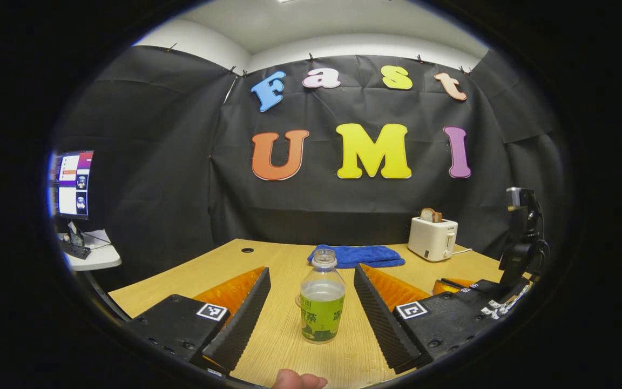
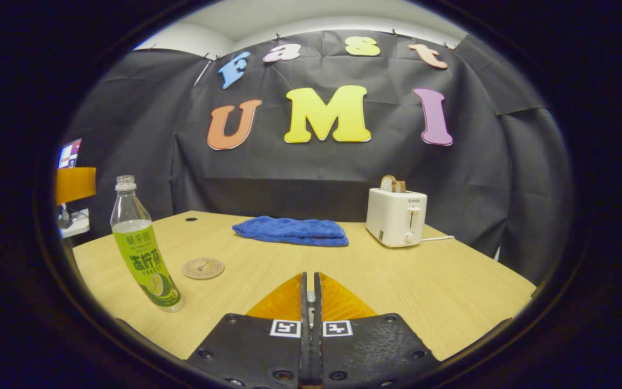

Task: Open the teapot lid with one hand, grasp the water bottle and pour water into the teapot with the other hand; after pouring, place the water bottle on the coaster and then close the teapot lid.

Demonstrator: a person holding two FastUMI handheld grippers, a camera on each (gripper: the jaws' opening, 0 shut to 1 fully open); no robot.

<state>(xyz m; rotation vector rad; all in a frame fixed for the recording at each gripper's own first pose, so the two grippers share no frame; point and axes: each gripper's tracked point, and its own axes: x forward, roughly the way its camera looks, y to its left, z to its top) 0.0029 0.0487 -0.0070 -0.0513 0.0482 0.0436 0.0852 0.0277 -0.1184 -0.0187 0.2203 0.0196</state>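
- We found the left tool [image 1: 312, 294] released, its fingers either side of the uncapped bottle [image 1: 321, 310], not touching.
- We found the right tool [image 2: 311, 294] clenched, empty, above the bench [image 2: 424, 281].
- The coaster [image 2: 203, 268] lay near the bottle.

Near the middle of the right gripper view we see a folded blue towel [image 2: 291, 230] on the wooden table [image 2: 451, 281]. To its right stands a white toaster [image 2: 396, 217] with bread [image 2: 392, 184] in its slots. At the left edge of the left gripper view we notice a monitor [image 1: 73, 183].
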